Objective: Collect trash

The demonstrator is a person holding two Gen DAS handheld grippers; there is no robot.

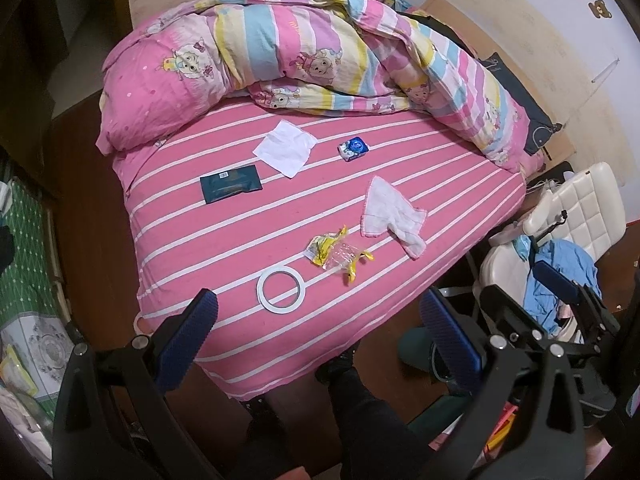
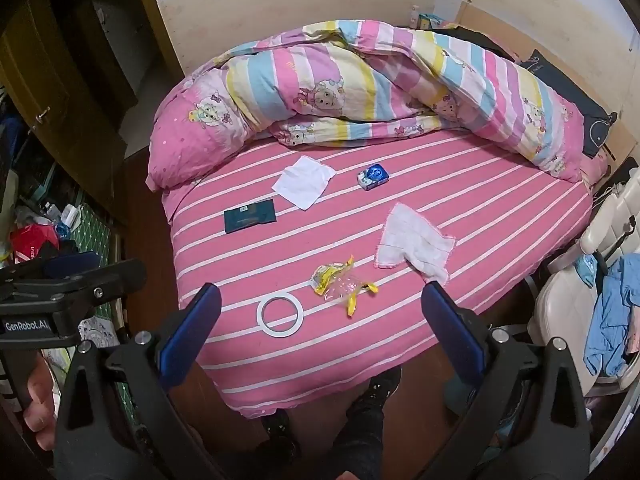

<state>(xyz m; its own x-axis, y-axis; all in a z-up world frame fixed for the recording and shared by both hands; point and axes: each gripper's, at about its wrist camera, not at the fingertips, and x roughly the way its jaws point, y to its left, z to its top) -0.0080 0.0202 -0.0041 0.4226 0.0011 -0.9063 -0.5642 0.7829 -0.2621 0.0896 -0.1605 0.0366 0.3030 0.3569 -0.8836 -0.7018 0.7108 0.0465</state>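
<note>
On the pink striped bed [image 1: 440, 184] [image 2: 480, 208] lie a yellow crumpled wrapper [image 1: 338, 254] [image 2: 344, 282], a white ring [image 1: 281, 287] [image 2: 279, 314], a white cloth with pink trim [image 1: 390, 214] [image 2: 414, 242], a white tissue [image 1: 285, 148] [image 2: 304, 181], a dark green packet [image 1: 231, 188] [image 2: 250, 215] and a small blue pack [image 1: 353, 147] [image 2: 373, 176]. My left gripper [image 1: 320, 320] hovers open above the bed's near edge. My right gripper [image 2: 322, 312] is open too, held just short of the wrapper and ring. Nothing sits between either pair of fingers.
A bunched pink cartoon quilt [image 1: 304, 52] [image 2: 360, 88] covers the far half of the bed. A white chair [image 1: 576, 216] [image 2: 568, 312] with blue clothes stands at the right. Green matting and clutter [image 1: 28, 264] [image 2: 52, 232] lie on the floor at the left. A person's dark shoes [image 2: 380, 384] show below.
</note>
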